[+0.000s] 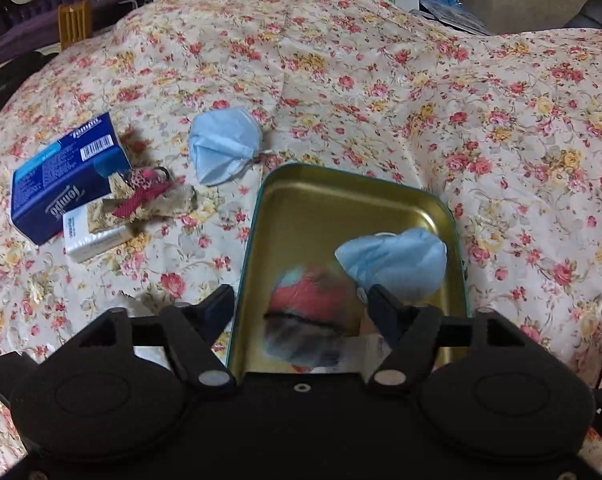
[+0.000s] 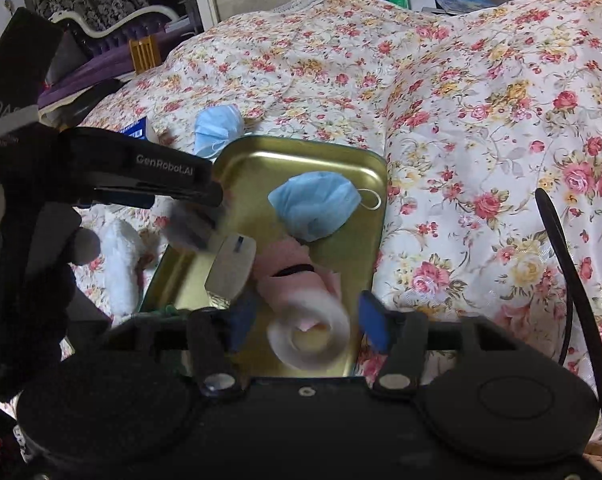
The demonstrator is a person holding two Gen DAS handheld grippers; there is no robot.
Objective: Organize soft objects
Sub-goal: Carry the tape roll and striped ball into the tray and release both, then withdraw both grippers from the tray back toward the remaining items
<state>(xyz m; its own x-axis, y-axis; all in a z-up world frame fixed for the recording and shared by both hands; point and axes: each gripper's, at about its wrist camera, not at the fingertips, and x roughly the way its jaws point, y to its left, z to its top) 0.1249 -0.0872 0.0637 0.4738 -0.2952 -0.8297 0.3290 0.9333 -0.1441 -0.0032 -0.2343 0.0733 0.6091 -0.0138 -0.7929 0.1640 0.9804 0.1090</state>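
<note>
Over a bed [image 1: 381,80] draped in a floral cover, your two tools hang above an open metal tin [image 1: 341,200] that already holds part of the sorting. One folded blue face mask [image 1: 397,260] lies inside the tin against its right wall, and beside it sits a rolled pink-and-white cloth [image 2: 301,304] bound by a dark band.

Your left tool [image 1: 301,300] stands with its jaws spread wide and nothing between the pads. Your right tool [image 2: 305,320] hovers half open directly over the rolled cloth; its pads stand clear of the roll on either side, so it grips nothing.

Still out on the bed are a second blue face mask [image 1: 225,148], just beyond the tin's far left corner, a blue tissue pack [image 1: 69,184] well to the left, a small white tissue packet [image 1: 97,236] touching it, and a red patterned hair bow [image 1: 141,196] lying across both.

The loose mask looks feather-light, limp and easily crushed; it should fold rather than resist. Pinch it across the thick folded middle, not by the thin ear loop, which would likely let it swing or slip. The tissue packs appear soft with slick wrapping, so take them across the narrow sides. The bow is best taken at its knotted centre.
</note>
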